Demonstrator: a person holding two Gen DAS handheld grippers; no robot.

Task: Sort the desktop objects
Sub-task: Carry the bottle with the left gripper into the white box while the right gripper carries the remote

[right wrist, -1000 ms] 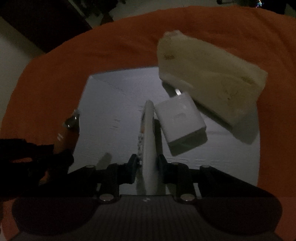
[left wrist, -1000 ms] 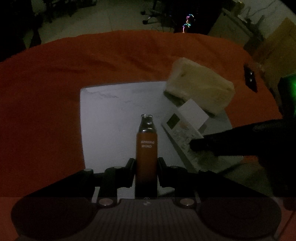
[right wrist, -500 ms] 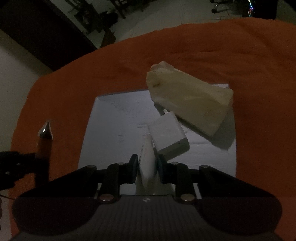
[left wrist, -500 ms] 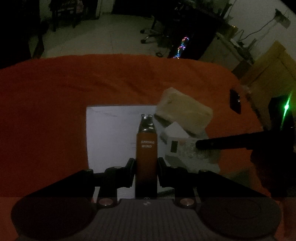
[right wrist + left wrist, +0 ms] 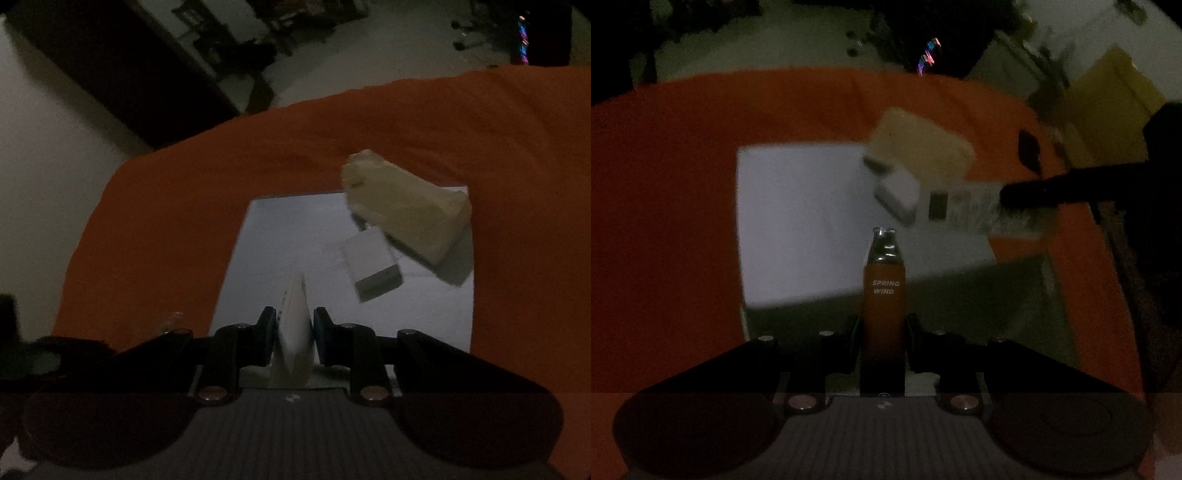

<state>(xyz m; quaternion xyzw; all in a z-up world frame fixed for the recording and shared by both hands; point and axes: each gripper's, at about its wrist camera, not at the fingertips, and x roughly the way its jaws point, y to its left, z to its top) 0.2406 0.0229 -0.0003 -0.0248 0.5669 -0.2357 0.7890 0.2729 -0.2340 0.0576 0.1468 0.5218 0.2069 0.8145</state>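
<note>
over the orange cloth (image 5: 683,221) on the worktop, you are holding both hand-held grippers up above the white sheet (image 5: 798,221). your left hand-held gripper (image 5: 883,328) is clamping its pads onto the orange bottle (image 5: 884,299), jaws nearly closed, the silver neck pointing away from the camera and the words "spring wind" facing it. your right hand-held gripper (image 5: 294,338) is squeezing the white remote (image 5: 294,332) edge-on between its blue pads, jaws narrow; in the left view that remote (image 5: 964,206) is showing its dark screen and button face, sticking out from the black fingers (image 5: 1034,192) at the right, blurred.

the white box (image 5: 373,264) is lying on the sheet, just beside the tan bag (image 5: 406,214), which is resting across the sheet's far right corner and partly on the cloth. whether box and bag are touching, you cannot tell from these dark frames. in the left view the box (image 5: 899,194) is sitting beyond the remote's tip, with the bag (image 5: 919,146) behind it. a small dark object (image 5: 1029,151) is lying on the cloth near the right edge, too dim to name. beyond the worktop a pale floor and coloured lights (image 5: 929,55) are showing.
</note>
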